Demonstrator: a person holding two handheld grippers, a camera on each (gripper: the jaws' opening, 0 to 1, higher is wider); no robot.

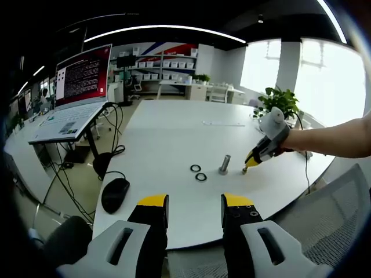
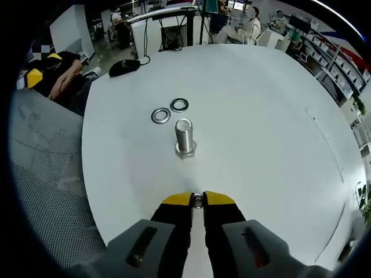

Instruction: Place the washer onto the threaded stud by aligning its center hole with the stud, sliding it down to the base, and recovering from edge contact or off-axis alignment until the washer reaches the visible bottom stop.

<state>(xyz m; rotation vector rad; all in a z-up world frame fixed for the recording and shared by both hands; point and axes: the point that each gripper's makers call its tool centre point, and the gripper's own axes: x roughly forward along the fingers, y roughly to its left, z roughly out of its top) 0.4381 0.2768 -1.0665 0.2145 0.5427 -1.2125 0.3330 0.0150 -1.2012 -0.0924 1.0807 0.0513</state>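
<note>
A grey threaded stud [image 2: 184, 138] stands upright on its hex base on the white table [image 2: 266, 116]; I also see the stud [image 1: 224, 164] in the left gripper view. Two washers [image 2: 160, 115] [image 2: 179, 105] lie flat just beyond it, also visible as washers [image 1: 195, 168] [image 1: 201, 176]. My right gripper [image 2: 197, 201] is shut on a third washer [image 2: 197, 202], held on edge between the yellow tips, a short way in front of the stud. From the left gripper view the right gripper [image 1: 250, 163] hangs low beside the stud. My left gripper [image 1: 195, 209] stands open over the table's near edge, nothing between its jaws.
A black mouse [image 1: 115, 194] lies at the table's left edge, with cables [image 1: 110, 156] trailing to a laptop [image 1: 75, 98] on a stand. A mesh chair [image 2: 43, 174] sits by the table. A potted plant [image 1: 280, 102] stands behind the right hand. A person's arm [image 1: 336, 139] reaches in.
</note>
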